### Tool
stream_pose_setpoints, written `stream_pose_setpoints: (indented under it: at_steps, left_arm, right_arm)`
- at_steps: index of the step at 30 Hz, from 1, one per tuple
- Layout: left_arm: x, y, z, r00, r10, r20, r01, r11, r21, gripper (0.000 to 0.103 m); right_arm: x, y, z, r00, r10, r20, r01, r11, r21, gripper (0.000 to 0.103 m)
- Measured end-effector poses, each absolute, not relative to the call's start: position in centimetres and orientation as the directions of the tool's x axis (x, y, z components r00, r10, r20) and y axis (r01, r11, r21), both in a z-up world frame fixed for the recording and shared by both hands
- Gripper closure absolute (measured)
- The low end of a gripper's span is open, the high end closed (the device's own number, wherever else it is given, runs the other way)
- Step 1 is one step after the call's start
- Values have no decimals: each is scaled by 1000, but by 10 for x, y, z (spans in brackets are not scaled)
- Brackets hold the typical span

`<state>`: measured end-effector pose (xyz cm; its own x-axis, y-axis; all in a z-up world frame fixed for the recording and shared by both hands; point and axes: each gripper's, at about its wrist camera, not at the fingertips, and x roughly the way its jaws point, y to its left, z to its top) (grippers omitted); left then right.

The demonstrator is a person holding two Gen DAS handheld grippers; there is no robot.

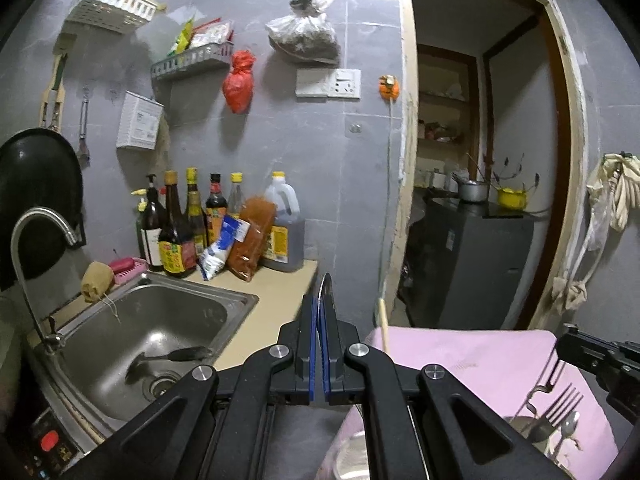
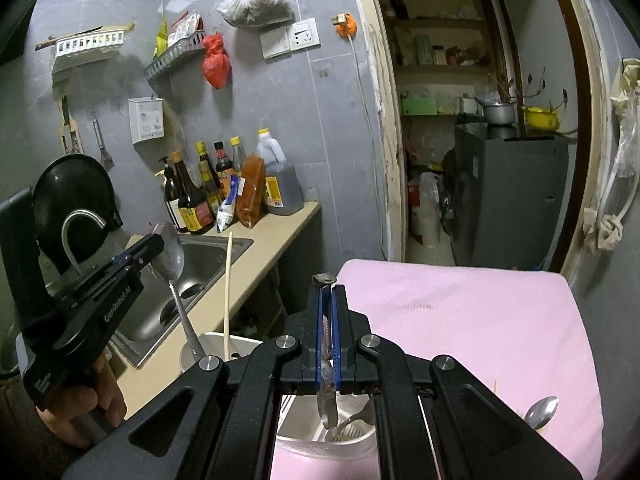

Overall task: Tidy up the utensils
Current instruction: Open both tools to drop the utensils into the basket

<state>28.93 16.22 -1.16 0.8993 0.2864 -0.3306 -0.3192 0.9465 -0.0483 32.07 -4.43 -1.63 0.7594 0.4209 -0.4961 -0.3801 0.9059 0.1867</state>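
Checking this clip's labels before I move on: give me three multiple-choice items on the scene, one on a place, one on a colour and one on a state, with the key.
1. Where does the red bag hang?
A. on the tiled wall
B. on a chair
C. on the floor

2. What colour is the cloth spread over the surface on the right?
A. green
B. pink
C. white

3. How does the left gripper stand?
A. open and empty
B. open around a cup
C. shut on a large spoon

Key: 1 A, the bag hangs against the grey tiles, above the counter. 2 B, the cloth is plainly pink in both views. 3 C, the blue pads are pressed together on the thin metal, and the right wrist view shows the spoon's bowl sticking out of them.
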Motion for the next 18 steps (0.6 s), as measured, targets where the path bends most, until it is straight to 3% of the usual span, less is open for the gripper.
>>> stream_pose_setpoints:
  at_steps: [12,16,18]
  left_arm:
    - [283,160,-17,899,113,-423,-204,963,-176,97]
    - [280,161,-14,897,60,-439,-169,962,-216,94]
    - [278,160,-13,896,42,-443,-160,959,-233,86]
  right_arm:
    - [314,-54,-17,736,431,-523,-379,901,209,95]
    - [307,-60,-10,749,439,-497,-381,898,219,73]
    - [304,-65,-6,757,441,-482,-379,897,227,73]
